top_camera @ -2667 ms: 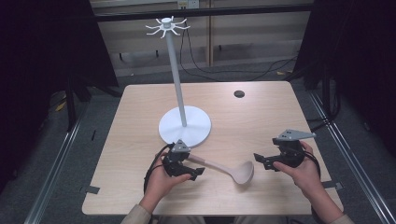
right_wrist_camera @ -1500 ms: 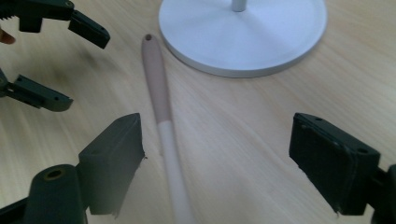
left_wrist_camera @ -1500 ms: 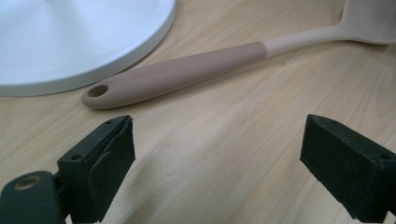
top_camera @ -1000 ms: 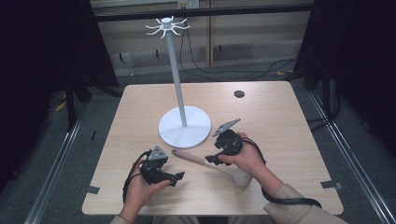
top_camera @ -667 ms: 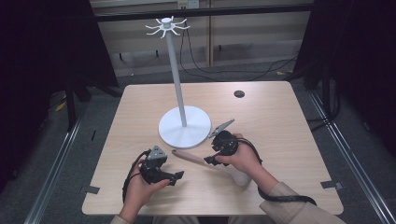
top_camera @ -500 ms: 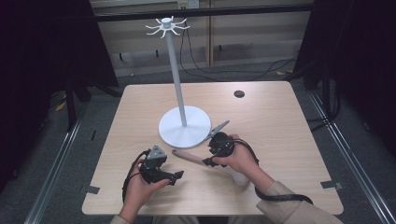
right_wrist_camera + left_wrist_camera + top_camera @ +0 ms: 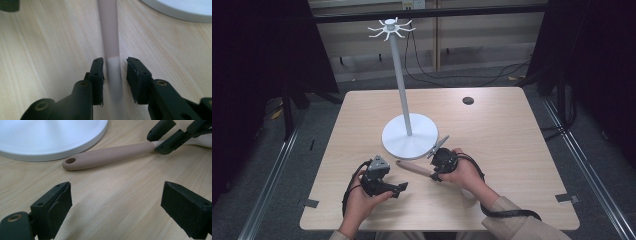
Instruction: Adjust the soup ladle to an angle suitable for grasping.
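Right gripper jaws just closing around the long beige-pink silicone ladle handle, slim gaps either side, not yet pinching; ladle flat on the pale wooden counter beside the white round stand base. Left gripper wide open, empty. Risk: off-centre closing could roll the handle away.

White hook stand on wooden table

A lab or recording studio is suggested: a bare wooden worktop is enclosed by black curtains and a metal frame, floor rails are laid alongside it, cables are trailed behind, and tape marks are stuck at its edges.
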The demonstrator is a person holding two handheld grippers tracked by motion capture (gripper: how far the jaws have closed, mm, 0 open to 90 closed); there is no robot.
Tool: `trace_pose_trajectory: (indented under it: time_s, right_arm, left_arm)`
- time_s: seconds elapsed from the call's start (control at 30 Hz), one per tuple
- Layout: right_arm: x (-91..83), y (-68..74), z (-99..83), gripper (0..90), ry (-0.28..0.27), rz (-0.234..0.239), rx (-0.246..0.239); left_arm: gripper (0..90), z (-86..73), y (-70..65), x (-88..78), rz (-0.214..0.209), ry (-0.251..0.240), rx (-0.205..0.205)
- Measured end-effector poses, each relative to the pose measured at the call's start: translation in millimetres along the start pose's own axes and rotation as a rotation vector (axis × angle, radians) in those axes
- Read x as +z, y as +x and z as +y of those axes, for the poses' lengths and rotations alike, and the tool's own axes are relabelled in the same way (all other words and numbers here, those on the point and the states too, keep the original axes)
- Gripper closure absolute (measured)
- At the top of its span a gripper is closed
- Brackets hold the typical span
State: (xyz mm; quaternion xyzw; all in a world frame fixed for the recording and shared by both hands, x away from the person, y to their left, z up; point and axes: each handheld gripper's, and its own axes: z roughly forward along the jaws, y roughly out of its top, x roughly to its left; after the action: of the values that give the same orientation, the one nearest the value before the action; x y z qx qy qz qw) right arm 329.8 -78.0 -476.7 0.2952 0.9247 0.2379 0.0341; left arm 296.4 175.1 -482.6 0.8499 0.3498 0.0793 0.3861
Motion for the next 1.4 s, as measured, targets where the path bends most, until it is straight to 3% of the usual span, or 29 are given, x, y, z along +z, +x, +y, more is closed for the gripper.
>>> trace_pose_trajectory:
  time_s: [0.17,0.27,0.53,1.03,1.4]
  right_arm:
    - [1.5,-0.1,-2.1,77.2,0.000,0.005,-0.026]
    - [0.6,1.1,-1.4,78.4,0.014,-0.020,-0.042]
    - [-12.4,-3.4,-10.0,78.8,-0.064,0.022,-0.032]
    - [-49.2,-16.8,-20.4,79.2,-0.311,0.026,0.022]
    - [-63.6,-18.8,-24.6,79.3,-0.474,0.040,0.066]
  left_arm:
    - [9.7,0.3,0.4,0.3,0.001,-0.001,0.003]
    - [9.7,0.2,-0.1,1.1,-0.005,0.003,0.003]
    - [9.6,1.3,-0.1,2.5,-0.009,0.002,0.004]
    - [9.6,4.8,-3.7,9.1,-0.027,0.005,0.013]
    - [9.6,5.8,-5.8,12.9,-0.050,-0.003,0.008]
